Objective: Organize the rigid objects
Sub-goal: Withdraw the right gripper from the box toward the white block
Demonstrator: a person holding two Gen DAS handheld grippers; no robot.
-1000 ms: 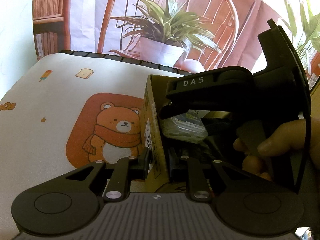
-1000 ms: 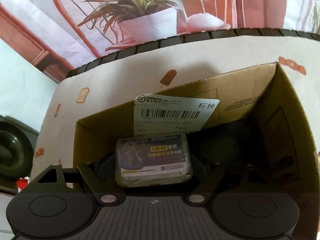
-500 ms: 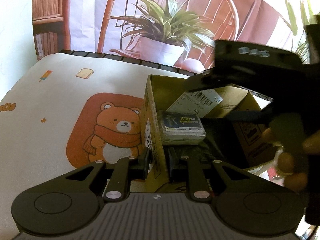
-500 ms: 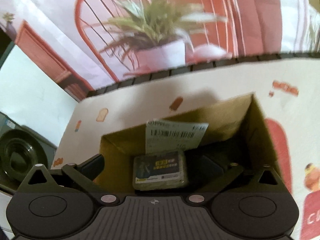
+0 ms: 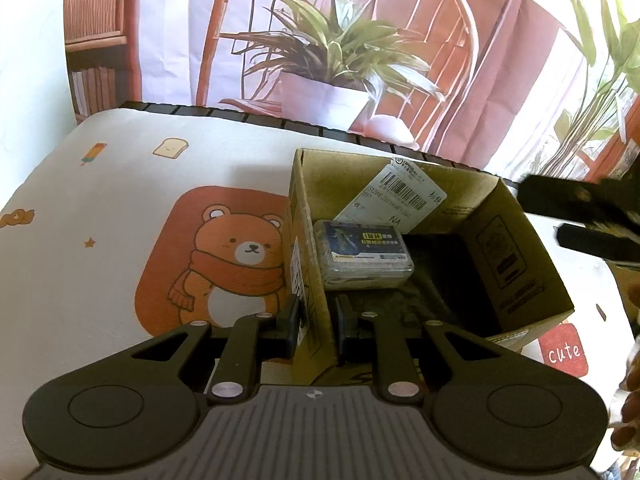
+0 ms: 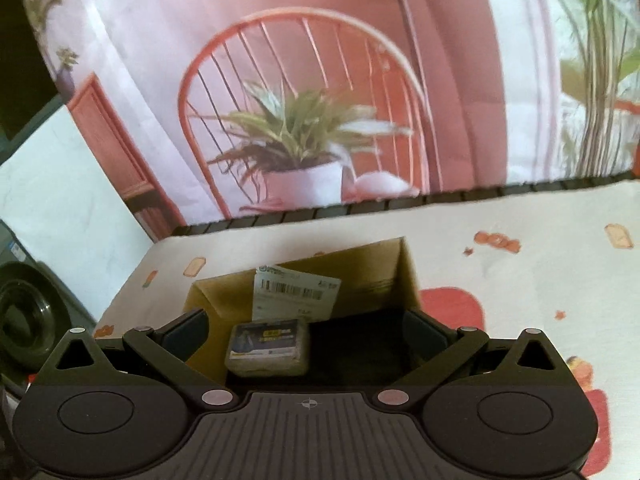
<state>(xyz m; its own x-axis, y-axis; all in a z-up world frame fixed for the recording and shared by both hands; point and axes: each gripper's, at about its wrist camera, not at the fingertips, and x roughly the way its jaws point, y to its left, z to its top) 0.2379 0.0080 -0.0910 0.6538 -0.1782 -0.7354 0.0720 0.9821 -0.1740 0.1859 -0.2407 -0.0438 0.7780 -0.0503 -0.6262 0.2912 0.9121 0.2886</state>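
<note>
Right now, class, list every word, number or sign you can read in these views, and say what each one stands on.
"cute": red patch on the printed table cover.
"NA": white shipping label on the cardboard box.
Barcode and digits on that label: too small to read.
Yellow and white print on the clear plastic case in the box: too blurred.
Black print on the box walls: unreadable.
</note>
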